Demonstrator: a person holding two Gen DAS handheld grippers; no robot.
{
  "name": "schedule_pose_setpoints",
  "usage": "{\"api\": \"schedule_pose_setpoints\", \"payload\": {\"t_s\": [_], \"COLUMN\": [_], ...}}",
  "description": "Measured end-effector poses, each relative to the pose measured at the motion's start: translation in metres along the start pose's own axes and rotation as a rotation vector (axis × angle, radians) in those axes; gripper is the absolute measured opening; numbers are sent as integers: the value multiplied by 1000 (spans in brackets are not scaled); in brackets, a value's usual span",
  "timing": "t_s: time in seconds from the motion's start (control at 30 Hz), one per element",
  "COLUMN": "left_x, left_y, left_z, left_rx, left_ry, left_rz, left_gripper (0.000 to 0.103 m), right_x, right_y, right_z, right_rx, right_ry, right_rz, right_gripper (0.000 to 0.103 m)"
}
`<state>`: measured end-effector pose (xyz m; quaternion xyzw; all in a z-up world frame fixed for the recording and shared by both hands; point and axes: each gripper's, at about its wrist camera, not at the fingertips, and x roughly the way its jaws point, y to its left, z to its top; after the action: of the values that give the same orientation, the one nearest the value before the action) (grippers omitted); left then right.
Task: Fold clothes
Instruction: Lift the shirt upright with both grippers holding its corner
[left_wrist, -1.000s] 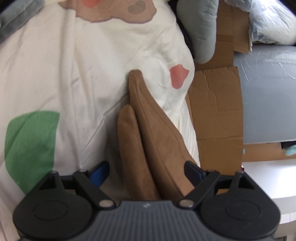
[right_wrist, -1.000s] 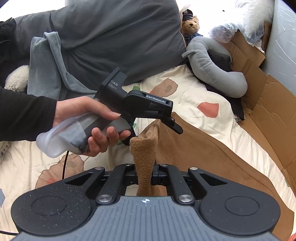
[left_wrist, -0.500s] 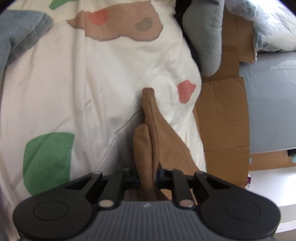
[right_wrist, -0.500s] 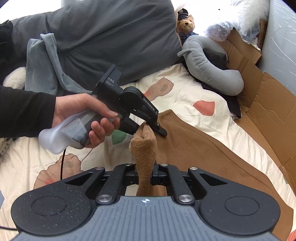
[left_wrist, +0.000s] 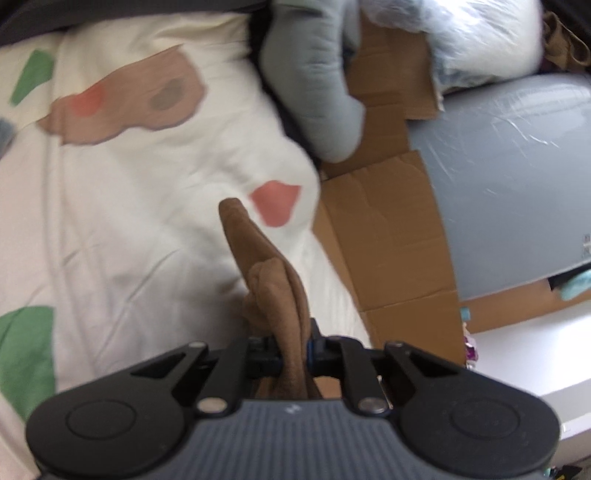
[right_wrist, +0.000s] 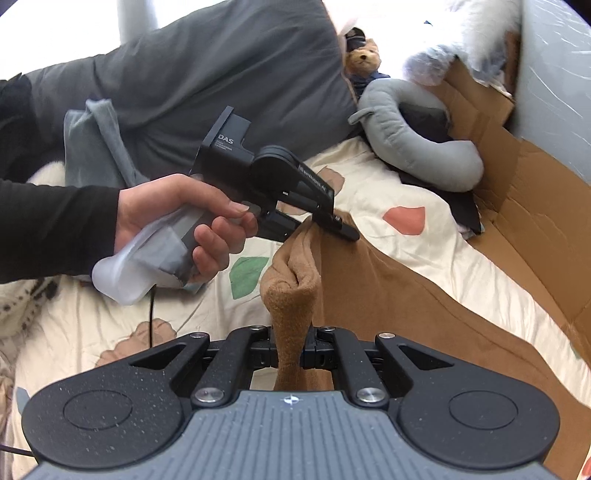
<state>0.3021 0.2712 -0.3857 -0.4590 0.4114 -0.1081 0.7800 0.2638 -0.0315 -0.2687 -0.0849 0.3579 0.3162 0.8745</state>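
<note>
A brown fleece garment (right_wrist: 424, 314) lies across the patterned cream bedsheet (left_wrist: 129, 221), its far end stretching away to the right. My right gripper (right_wrist: 291, 354) is shut on a bunched fold of it, lifted off the bed. In the right wrist view a person's hand (right_wrist: 177, 210) in a black sleeve holds my left gripper (right_wrist: 343, 230), whose jaws pinch another raised edge of the same garment just beyond mine. The left wrist view shows that gripper (left_wrist: 293, 354) shut on a thick fold of brown garment (left_wrist: 258, 240) hanging above the sheet.
A grey elephant plush (right_wrist: 417, 147) and a teddy bear (right_wrist: 364, 59) sit at the head of the bed beside a dark grey pillow (right_wrist: 221, 66). Flattened cardboard (right_wrist: 524, 192) lines the bed's right edge, with a grey plastic-wrapped panel (left_wrist: 517, 166) behind it.
My left gripper's jaws went from wide open around the brown fold to shut on it, then rose with the cloth. The right gripper kept its grip and shifted slightly.
</note>
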Motion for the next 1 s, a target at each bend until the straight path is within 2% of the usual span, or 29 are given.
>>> {"api": "schedule_pose_setpoints", "payload": {"t_s": [0.13, 0.33, 0.47, 0.77, 1.0], "left_x": [19, 25, 27, 61, 89], "left_y": [-27, -63, -83, -132, -161], "left_z": [4, 1, -8, -40, -59], "left_rx": [45, 86, 89, 111, 137], "left_ry": [8, 9, 1, 42, 48], "left_rz": [-7, -30, -35, -68, -52], "left_gripper": [11, 11, 11, 11, 11], "right_x": [-10, -36, -49, -88, -107], "right_y": [-11, -24, -43, -96, -107], "right_z": [-4, -2, -7, -64, -105], "right_rx": [64, 30, 68, 230, 281], "right_ry": [-1, -24, -46, -70, -90], "right_rz": [19, 35, 47, 44, 28], "right_gripper": [4, 4, 4, 4, 4]}}
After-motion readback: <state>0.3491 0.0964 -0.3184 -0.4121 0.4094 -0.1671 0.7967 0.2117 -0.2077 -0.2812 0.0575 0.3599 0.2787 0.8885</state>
